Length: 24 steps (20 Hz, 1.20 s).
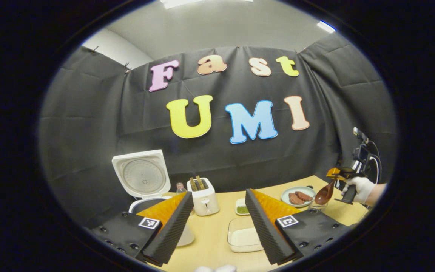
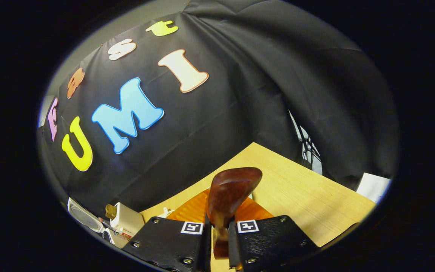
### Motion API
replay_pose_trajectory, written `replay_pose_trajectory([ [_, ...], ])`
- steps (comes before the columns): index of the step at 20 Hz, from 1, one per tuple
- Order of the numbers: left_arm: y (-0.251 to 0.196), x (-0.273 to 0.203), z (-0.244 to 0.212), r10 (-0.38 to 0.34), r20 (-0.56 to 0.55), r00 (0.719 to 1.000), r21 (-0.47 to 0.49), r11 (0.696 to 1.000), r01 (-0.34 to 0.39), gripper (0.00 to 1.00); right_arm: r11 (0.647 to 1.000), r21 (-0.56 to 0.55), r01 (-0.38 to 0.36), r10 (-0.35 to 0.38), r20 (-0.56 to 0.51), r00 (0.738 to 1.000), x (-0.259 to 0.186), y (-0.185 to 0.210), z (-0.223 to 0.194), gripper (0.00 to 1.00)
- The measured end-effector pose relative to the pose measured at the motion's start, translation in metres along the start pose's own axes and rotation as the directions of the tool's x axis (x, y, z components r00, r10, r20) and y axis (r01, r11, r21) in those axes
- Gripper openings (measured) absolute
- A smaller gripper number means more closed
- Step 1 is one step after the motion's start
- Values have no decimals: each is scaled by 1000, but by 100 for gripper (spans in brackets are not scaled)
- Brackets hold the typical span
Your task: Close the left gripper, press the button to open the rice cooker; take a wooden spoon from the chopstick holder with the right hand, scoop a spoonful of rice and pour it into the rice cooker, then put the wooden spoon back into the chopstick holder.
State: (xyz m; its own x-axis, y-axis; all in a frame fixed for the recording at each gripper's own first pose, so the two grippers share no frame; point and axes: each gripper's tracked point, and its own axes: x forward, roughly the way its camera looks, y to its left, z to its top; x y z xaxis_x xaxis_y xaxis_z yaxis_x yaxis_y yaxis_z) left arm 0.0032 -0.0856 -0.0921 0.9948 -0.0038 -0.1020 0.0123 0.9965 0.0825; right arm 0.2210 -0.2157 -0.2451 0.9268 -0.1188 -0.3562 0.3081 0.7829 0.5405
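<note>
In the left gripper view the left gripper (image 1: 219, 223) is held low over the wooden table (image 1: 217, 245), its two ribbed fingers (image 1: 172, 226) spread well apart and nothing gripped between them. Far to the right of that view a white-gloved hand (image 1: 361, 188) is seen wrapped around the handle of the right gripper (image 1: 334, 174), which is raised above the table's far right corner and angled downward. The wooden spoon (image 1: 324, 194) is pinched in it, bowl hanging down just above a clear glass (image 1: 317, 206) — whether this is the chopstick holder cannot be told. In the right gripper view the right gripper (image 2: 217, 236) is seen pressed together on the spoon's handle, with the dark red-brown bowl of the wooden spoon (image 2: 229, 192) pointing up and away over the table (image 2: 308, 204); whether any rice lies in the bowl cannot be told. The rice cooker (image 1: 144, 185) is set at the table's far left with its white lid raised upright, its body partly hidden behind the left finger. Just to its right a small bottle (image 1: 180, 187) and a white toaster (image 1: 202, 196) with slices in its slots are placed. Between the fingers, a clear container (image 1: 242, 238) of rice lies near the front edge, a small dish (image 1: 242, 207) of something green behind it — and a pale green plate (image 1: 296, 195) with brown pieces is set near the glass.
</note>
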Motion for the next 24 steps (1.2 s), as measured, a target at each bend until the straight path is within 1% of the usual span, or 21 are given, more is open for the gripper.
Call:
replay_pose_trajectory([
  [2,-3,1,0,1,-2,1000,15,1000,-1,97,1000,0,13,-13,-22,1000,9,-6,-14,18],
  [7,-5,0,-5,4,-16,1000,34,999,-4,97,997,-47,58,-61,-74,995,22,-24,-50,19],
  [8,-4,0,-5,5,-18,1000,37,999,-4,99,996,-56,66,-70,-87,994,25,-28,-57,18],
  [9,-3,0,-6,7,-20,1000,40,999,-6,97,996,-54,72,-77,-93,993,24,-31,-62,18],
  [10,-1,-1,-6,9,-22,1000,43,999,-8,99,996,-46,76,-80,-92,993,27,-33,-63,18],
  [11,0,-1,-6,8,-21,1000,42,999,-8,97,996,-43,82,-86,-88,992,25,-34,-61,18],
  [12,0,-1,-7,7,-22,1000,42,999,-6,97,995,-45,92,-96,-92,991,25,-38,-61,19],
  [13,1,-3,-7,7,-21,1000,42,999,-6,99,994,-46,99,-103,-97,990,24,-39,-61,18],
  [15,1,-3,-7,2,-20,1000,41,999,-1,99,991,-59,124,-130,-108,986,19,-47,-62,19],
  [16,2,-3,-8,0,-25,1000,44,999,1,99,988,-67,141,-147,-101,984,21,-51,-61,21],
  [17,4,-4,-9,-1,-23,1000,45,999,2,99,985,-78,156,-163,-91,983,12,-54,-53,35],
  [19,7,-6,-6,-4,-16,1000,49,999,4,99,976,-118,184,-193,-68,979,0,-59,-43,71],
  [20,9,-7,-4,-6,-13,1000,49,999,7,99,973,-142,180,-188,-42,981,-9,-56,-32,82],
  [21,10,-8,-4,-10,-9,1000,45,999,10,99,964,-177,198,-203,-8,979,-18,-56,-21,96],
  [22,11,-8,-2,-15,-5,1000,41,999,16,99,953,-215,212,-211,28,977,-30,-55,-7,96],
  [23,14,-8,0,-19,-3,1000,38,999,19,99,947,-240,213,-205,61,977,-45,-49,5,96],
  [24,17,-7,3,-19,1,1000,36,999,19,99,947,-252,201,-185,88,979,-60,-38,18,98],
])
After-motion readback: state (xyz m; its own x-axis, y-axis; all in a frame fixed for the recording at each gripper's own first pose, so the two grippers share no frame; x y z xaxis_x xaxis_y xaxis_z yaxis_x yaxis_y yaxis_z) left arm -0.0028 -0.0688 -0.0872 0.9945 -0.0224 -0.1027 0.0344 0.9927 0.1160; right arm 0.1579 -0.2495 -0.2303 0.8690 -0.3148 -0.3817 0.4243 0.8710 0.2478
